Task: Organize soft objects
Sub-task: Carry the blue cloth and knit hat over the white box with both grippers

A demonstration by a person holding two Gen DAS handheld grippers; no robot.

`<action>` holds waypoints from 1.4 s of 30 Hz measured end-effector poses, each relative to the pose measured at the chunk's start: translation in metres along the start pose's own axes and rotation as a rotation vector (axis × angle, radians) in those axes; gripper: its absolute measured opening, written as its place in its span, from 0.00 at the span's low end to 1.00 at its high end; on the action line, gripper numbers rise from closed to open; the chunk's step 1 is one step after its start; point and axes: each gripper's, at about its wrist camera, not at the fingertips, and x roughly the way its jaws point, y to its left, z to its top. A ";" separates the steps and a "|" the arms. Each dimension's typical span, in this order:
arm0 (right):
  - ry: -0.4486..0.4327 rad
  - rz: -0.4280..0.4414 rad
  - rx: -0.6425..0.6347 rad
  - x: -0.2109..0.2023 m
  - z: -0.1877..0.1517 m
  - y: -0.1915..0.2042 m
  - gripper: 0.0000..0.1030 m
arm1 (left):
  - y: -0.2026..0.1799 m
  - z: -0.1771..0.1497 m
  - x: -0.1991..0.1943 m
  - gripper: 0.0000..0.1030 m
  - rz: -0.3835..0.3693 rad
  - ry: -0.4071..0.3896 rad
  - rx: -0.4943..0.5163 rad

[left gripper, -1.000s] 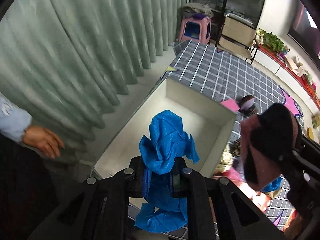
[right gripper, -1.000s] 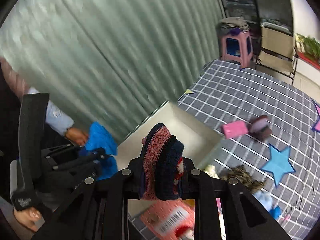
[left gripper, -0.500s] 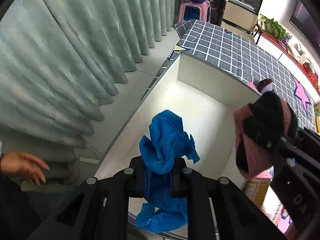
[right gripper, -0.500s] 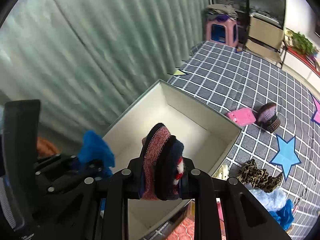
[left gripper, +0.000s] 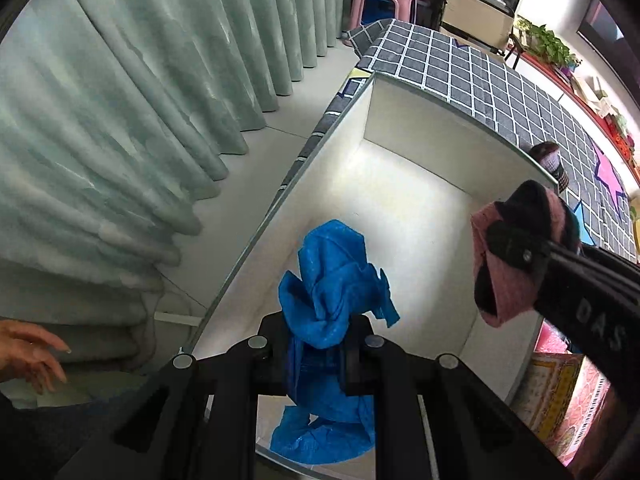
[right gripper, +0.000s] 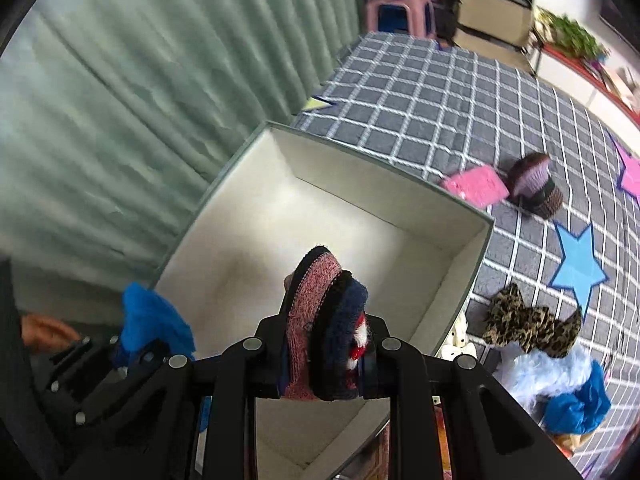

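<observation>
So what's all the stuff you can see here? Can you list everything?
Box: one, white inside, on the checked mat.
Blue cloth: one, in the left gripper, above the box.
Knitted sock: one, pink and navy, in the right gripper.
Pink pad: one, on the mat past the box.
Brown hat: one, beside the pad.
Leopard cloth: one, right of the box.
Stool: one, pink, far back.
Curtain: green, left.
Left gripper, right gripper: black, both shut.
Hand: one, lower left.
</observation>
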 end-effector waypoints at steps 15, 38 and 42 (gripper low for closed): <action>0.108 -0.074 0.095 0.043 0.004 0.005 0.24 | 0.006 -0.003 0.033 0.16 -0.057 0.048 -0.005; 0.202 -0.176 0.132 0.108 0.011 0.005 0.24 | -0.005 -0.005 0.058 0.16 -0.025 0.094 -0.002; 0.212 -0.193 0.137 0.120 0.016 0.002 0.24 | -0.007 -0.007 0.060 0.16 -0.019 0.105 -0.008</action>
